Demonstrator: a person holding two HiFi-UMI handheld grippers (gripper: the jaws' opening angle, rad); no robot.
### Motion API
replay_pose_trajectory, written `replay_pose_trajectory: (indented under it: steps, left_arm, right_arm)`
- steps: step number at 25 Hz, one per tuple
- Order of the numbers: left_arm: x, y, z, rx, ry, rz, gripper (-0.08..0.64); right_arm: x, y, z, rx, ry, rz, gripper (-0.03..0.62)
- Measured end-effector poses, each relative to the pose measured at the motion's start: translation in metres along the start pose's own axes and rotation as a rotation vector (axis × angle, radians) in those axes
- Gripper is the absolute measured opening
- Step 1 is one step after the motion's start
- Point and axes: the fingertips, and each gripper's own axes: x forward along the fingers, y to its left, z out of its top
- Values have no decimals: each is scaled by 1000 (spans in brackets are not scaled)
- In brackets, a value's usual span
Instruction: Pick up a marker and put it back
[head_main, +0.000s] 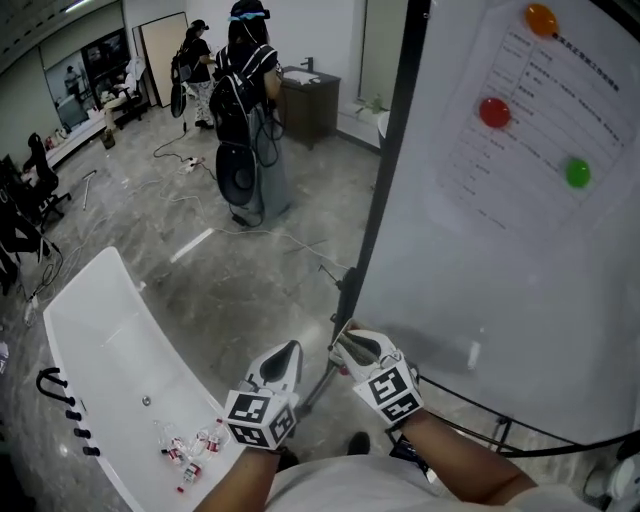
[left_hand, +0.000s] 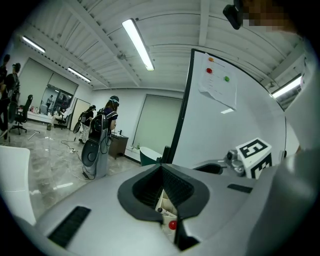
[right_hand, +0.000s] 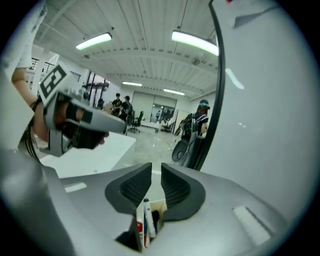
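Several markers (right_hand: 146, 222) stand in a small cream box (right_hand: 159, 206) that shows low down between the bases of my right gripper's jaws. My right gripper (right_hand: 156, 167) is above them, its pads a narrow gap apart with nothing between them. In the head view this gripper (head_main: 342, 340) hovers at the whiteboard's (head_main: 520, 250) lower left corner. My left gripper (head_main: 290, 348) is just to its left, tips meeting and empty. In the left gripper view, the same box (left_hand: 167, 210) with a red cap (left_hand: 172, 225) appears behind that gripper (left_hand: 161, 167).
The whiteboard carries a paper sheet and orange (head_main: 541, 18), red (head_main: 494, 111) and green (head_main: 578, 173) magnets. Its dark frame post (head_main: 385, 180) rises beside the grippers. A white table (head_main: 110, 340) with small items is at the left. A person with equipment (head_main: 250, 100) stands far off; cables lie on the floor.
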Motion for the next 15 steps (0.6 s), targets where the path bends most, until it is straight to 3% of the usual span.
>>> replay_pose_trajectory:
  steps: [3,7,15]
  left_arm:
    - [4,-8,6,19,-11,-21,5]
    - [10,-23,13,28,-25,-52,5]
    - [18,-38,16,47,-29,-87,5]
  right_arm:
    - [-28,-9,39,58,-144,-56,44]
    - [-59,-14,68,128,-248,-83,21]
    - [-75,-20,49,220,-261,-138,3]
